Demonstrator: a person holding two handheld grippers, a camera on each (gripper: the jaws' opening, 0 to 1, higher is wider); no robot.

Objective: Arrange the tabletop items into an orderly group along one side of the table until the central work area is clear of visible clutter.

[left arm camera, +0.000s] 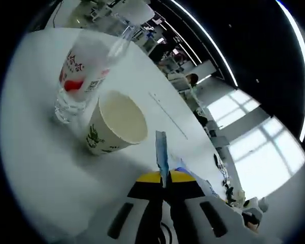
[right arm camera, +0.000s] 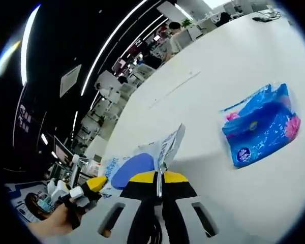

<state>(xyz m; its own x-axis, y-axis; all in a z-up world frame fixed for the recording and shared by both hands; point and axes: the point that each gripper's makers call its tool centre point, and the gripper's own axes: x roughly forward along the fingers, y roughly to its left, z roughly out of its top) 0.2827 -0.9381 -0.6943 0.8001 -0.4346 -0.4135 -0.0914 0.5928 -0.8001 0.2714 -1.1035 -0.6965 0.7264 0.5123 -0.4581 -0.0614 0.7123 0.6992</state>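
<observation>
An open-plan office with long ceiling light strips and bright windows surrounds a broad white counter (left arm camera: 35,152). In the left gripper view, a clear plastic water bottle (left arm camera: 81,76) with a red-and-white label stands on the counter, and a paper cup (left arm camera: 117,124) with green print stands just beside it, tipped toward the camera in this view so its pale inside shows. The left tool (left arm camera: 163,173) has its jaws pressed together on the edge of a thin blue-and-white plastic packet (left arm camera: 161,150), which rises edge-on from the tips.

In the right gripper view, the right tool (right arm camera: 160,175) has its jaws likewise closed, pinching a white-and-blue plastic packet (right arm camera: 142,162) that fans out to the left over the counter (right arm camera: 218,66). Well apart to the right lies a blue tissue pack (right arm camera: 259,124) with pink patches, flat on the counter. At the lower left, a hand (right arm camera: 53,226) holds the other tool, its yellow-tipped jaw visible.
</observation>
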